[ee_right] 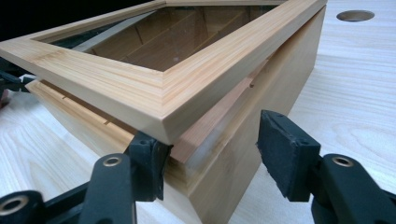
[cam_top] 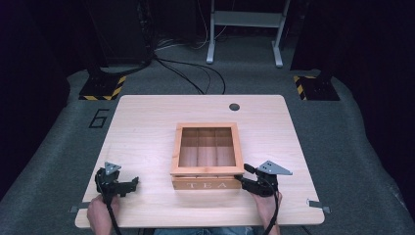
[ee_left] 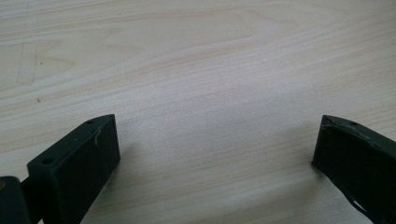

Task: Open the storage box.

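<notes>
Wooden tea box [cam_top: 207, 183] mid-table, glazed lid [ee_right: 154, 88] apparently ajar

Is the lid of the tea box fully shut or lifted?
Lifted slightly: in the right gripper view the lid sits askew above the box, with a gap at the near corner.

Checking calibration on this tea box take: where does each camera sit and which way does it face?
High view: above the person's side, looking forward and down on the table; both hands, left gripper, right gripper.
Left gripper view: rides on the left gripper, looks down at bare tabletop; its fingers stand wide apart.
Right gripper view: rides on the right gripper, faces the tea box corner under the lifted lid.
Shared: tea box, high and right gripper views.
</notes>
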The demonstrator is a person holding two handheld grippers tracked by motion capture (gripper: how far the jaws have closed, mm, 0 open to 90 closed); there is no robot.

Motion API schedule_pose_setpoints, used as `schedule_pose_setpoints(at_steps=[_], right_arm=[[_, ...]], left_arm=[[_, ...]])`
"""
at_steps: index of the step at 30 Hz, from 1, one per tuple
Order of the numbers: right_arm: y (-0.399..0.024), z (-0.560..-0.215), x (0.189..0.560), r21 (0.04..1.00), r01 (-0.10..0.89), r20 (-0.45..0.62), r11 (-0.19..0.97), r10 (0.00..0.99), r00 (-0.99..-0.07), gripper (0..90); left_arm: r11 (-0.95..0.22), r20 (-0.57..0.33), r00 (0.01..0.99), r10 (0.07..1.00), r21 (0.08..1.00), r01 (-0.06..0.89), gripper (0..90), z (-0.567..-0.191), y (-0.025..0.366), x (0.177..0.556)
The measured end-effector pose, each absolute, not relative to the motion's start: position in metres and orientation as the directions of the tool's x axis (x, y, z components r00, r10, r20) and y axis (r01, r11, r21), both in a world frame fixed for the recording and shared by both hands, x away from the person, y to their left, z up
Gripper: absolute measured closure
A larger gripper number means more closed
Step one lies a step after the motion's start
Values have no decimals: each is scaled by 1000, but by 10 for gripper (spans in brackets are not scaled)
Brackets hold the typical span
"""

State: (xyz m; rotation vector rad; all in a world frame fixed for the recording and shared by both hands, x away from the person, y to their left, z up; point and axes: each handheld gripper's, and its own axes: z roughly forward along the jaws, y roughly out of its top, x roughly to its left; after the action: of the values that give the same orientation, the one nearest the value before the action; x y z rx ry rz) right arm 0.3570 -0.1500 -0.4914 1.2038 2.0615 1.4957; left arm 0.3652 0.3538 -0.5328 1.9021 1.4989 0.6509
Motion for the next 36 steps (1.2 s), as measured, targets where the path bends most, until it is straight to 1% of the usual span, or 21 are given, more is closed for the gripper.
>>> schedule_pose_setpoints(at_steps=[6,10,11,13,15,16,23,32,36], right_arm=[[-152,-487,350,886,446,188,125,783,-593,413],[-153,-486,348,879,460,200,126,778,-596,387],[-153,-488,348,850,498,195,170,777,-598,323],[-151,-493,347,825,526,190,207,775,-603,287],[-154,-497,345,824,531,203,198,771,-603,265],[-156,-499,344,821,534,204,203,769,-606,239],[-177,-510,339,799,565,173,206,822,-543,147],[-213,-519,341,772,601,103,208,892,-440,133],[-224,-519,346,754,615,57,229,911,-409,88]], left_arm=[[-164,0,237,971,725,669,3,-532,354,365],[-161,0,235,972,728,667,3,-533,354,365],[-163,1,236,972,726,668,3,-532,354,365],[-162,1,235,972,727,667,3,-533,354,365],[-162,1,235,972,727,667,3,-533,354,365],[-162,0,235,972,727,668,3,-533,354,365],[-162,1,235,972,727,667,3,-533,354,365],[-162,0,236,972,726,668,3,-532,354,365],[-162,0,235,972,726,668,3,-532,354,365]])
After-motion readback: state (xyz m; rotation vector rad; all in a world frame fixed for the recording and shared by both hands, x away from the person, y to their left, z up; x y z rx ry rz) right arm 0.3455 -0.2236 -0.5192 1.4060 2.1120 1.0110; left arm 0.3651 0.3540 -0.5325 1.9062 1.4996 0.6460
